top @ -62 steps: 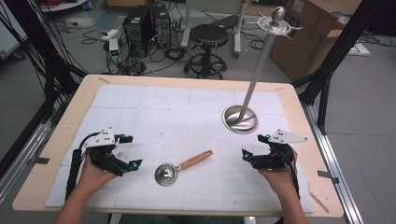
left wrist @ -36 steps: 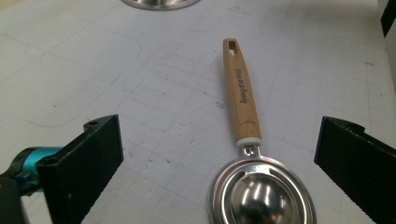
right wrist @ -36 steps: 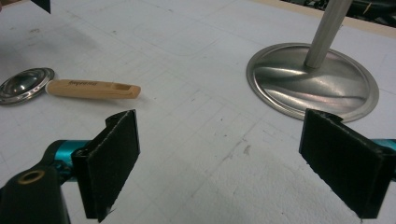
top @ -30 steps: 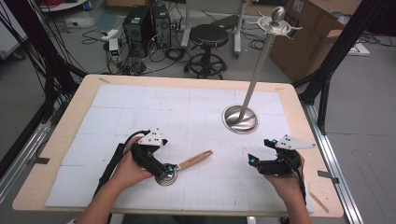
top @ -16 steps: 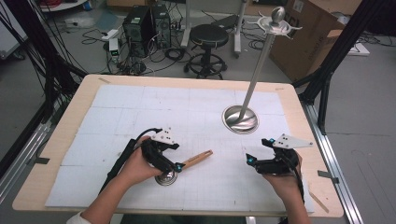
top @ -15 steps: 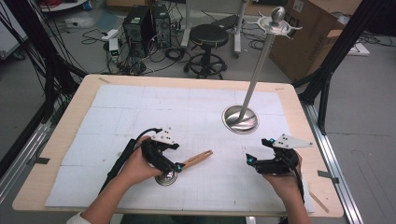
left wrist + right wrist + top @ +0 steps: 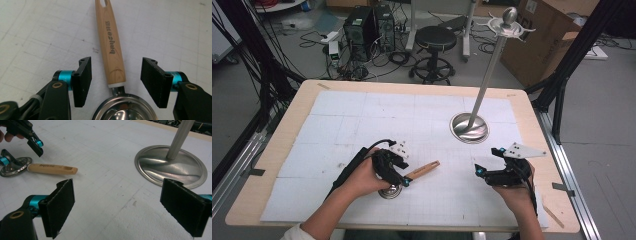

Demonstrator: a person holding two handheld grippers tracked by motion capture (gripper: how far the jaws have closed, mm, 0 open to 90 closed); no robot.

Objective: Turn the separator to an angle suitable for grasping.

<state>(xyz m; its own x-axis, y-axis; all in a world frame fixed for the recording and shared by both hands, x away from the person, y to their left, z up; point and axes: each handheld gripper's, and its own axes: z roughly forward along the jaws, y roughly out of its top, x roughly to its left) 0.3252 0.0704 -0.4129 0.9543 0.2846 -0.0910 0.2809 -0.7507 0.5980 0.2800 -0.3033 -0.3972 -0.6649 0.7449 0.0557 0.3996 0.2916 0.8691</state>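
A small round steel strainer with a pale wooden handle [image 7: 422, 171] lies flat on the white gridded sheet [image 7: 362, 120] covering the wooden table [image 7: 287, 125], toward its near edge. The left gripper [image 7: 115, 80] hangs low over it, jaws apart, one on each side of the handle where it meets the steel bowl, touching neither side. The right gripper [image 7: 484, 170], jaws wide apart, hovers well to the right, near the round base of a tall steel stand [image 7: 469, 127].

The left gripper [image 7: 398, 176] has moved over from the table's left side. Now its open jaws sit around the spoon [image 7: 113, 50] (not touching it).
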